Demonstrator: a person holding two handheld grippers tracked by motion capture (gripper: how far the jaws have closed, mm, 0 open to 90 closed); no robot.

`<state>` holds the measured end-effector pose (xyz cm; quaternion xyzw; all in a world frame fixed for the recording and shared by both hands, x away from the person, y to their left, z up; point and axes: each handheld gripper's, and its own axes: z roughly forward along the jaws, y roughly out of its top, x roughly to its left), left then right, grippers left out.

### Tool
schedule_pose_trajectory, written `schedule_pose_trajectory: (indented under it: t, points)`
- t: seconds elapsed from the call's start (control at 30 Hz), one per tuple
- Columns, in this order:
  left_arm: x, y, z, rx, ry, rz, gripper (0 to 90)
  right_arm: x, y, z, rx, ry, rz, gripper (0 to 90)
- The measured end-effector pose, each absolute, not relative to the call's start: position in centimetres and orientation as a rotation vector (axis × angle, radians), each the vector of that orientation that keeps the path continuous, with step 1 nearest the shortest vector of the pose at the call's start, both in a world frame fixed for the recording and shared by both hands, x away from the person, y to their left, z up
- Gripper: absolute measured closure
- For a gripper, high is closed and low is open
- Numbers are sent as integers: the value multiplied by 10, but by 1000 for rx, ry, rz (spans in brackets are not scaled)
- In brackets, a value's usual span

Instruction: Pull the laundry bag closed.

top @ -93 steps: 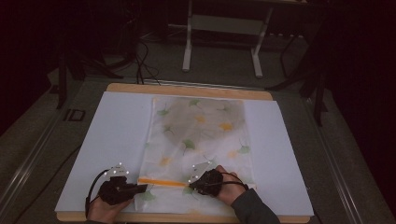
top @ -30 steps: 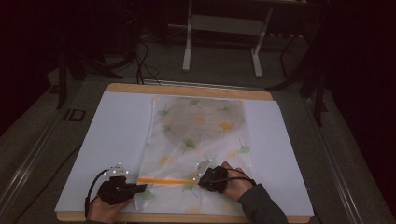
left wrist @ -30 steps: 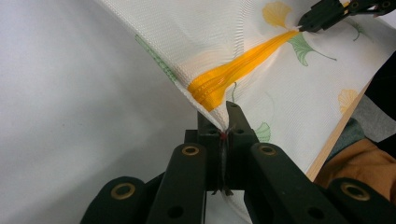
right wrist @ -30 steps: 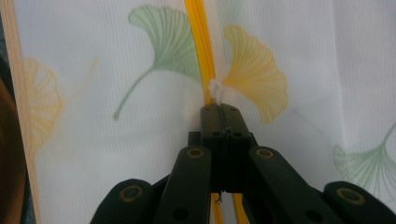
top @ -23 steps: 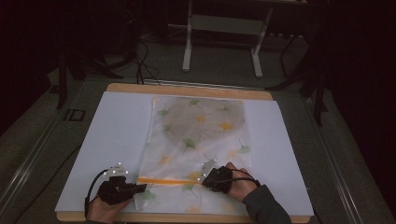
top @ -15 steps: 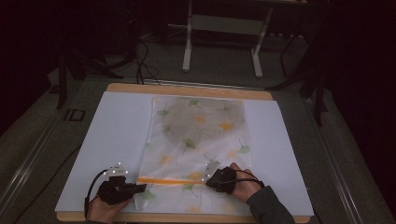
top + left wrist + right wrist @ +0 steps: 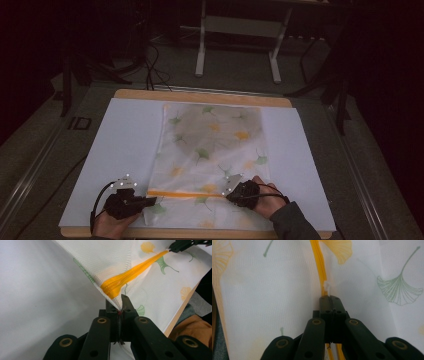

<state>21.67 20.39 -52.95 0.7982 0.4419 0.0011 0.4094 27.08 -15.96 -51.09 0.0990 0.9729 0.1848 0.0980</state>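
Low in the frame, my left gripper (image 7: 150, 202) pinches the limp, light mesh laundry bag (image 7: 212, 150) at its zipper (image 7: 185, 193) end; my right gripper (image 7: 231, 192) clamps the tiny, slip-prone pull (image 7: 327, 287).

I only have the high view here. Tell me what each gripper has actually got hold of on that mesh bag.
Observer: The left gripper is shut on the bag's edge, pinching the fabric right at the end of the orange zipper.
Operator: Now report the right one.
Observer: The right gripper is shut on the zipper's small white pull, with the orange track running straight ahead of its jaws.
Operator: Check the zipper between them.
Observer: In the left gripper view it runs taut from the pinched corner to the far gripper, its teeth looking joined along that stretch.
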Motion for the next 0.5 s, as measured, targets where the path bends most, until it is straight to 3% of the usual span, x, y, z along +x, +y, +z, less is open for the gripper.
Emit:
schedule_pose_trajectory:
  t: [0.5]
  points:
    - [217, 205, -529, 2008, 1117, 1, 880, 268, -178, -511, 328, 2847, 515, 900]
